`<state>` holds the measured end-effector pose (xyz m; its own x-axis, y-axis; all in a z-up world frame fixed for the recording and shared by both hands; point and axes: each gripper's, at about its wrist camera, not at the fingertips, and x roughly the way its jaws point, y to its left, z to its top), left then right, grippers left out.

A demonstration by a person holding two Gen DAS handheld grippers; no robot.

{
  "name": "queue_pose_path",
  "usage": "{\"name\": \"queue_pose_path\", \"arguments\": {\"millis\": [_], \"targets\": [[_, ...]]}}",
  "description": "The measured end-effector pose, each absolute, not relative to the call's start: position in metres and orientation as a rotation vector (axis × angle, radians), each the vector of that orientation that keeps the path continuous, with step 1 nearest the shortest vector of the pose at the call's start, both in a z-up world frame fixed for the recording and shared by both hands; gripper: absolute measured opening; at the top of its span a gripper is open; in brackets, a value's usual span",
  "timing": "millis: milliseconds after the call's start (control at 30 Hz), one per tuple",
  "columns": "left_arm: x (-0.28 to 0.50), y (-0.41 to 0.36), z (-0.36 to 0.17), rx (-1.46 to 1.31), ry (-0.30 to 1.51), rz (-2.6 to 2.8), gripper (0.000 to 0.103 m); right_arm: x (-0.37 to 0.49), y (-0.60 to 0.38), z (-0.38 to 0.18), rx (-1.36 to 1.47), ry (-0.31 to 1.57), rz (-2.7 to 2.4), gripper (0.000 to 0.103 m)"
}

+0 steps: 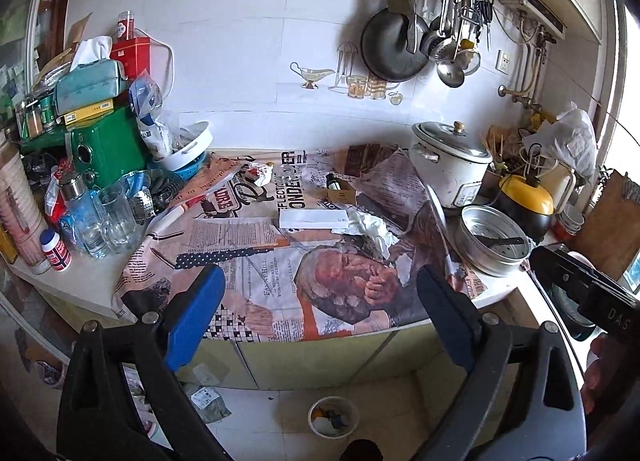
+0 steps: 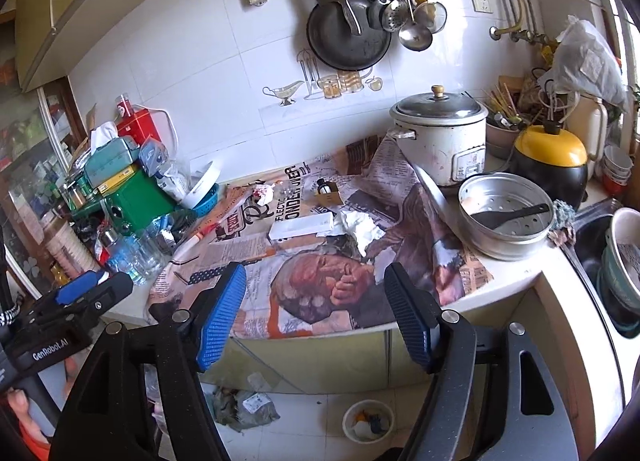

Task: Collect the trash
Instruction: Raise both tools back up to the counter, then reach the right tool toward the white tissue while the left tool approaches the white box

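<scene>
Both grippers hang in front of the counter edge with nothing between their fingers: the left gripper (image 1: 320, 313) stands wide apart and empty, the right gripper (image 2: 316, 313) likewise spread wide and empty. The right wrist view alone shows the sink (image 2: 592, 237) at the far right with stacked bowls (image 2: 624, 261) in it, and the left gripper's body low at its left edge; the left wrist view alone shows a white bottle with a red label (image 1: 56, 249) on the near left corner of the counter, and the right gripper's black body at its right edge. On the newspaper-print cloth (image 1: 256, 245) lie the trash items: a crumpled white tissue (image 1: 372, 229) near the centre, touching the right end of a flat white box (image 1: 314, 218) whose long axis runs left to right; a red-and-white crumpled wrapper (image 1: 260, 173) farther back to the left; a small dark bottle (image 1: 331, 181) lying on a cardboard piece, neck pointing toward the wall. A white bin (image 1: 333, 417) sits on the floor below, holding scraps
</scene>
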<state>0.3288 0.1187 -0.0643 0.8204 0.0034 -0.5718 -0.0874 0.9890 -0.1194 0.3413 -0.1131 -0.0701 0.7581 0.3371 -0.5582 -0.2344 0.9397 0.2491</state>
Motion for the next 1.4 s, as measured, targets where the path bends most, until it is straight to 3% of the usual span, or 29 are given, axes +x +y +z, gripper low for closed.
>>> {"name": "queue_pose_path", "arguments": {"millis": [333,600,1400], "targets": [[0.439,0.085,-0.054,-0.160,0.626,0.153,0.097,0.453,-0.141,-0.060,0.095,0.686,0.441,0.068],[0.501,0.081,-0.079,-0.182,0.697,0.238,0.097,0.518,-0.142,-0.076,0.047,0.732,0.532,0.068],[0.767,0.151,-0.275,-0.072,1.066,-0.139,0.094,0.665,-0.106,-0.212,0.169,1.086,0.242,0.068]]}}
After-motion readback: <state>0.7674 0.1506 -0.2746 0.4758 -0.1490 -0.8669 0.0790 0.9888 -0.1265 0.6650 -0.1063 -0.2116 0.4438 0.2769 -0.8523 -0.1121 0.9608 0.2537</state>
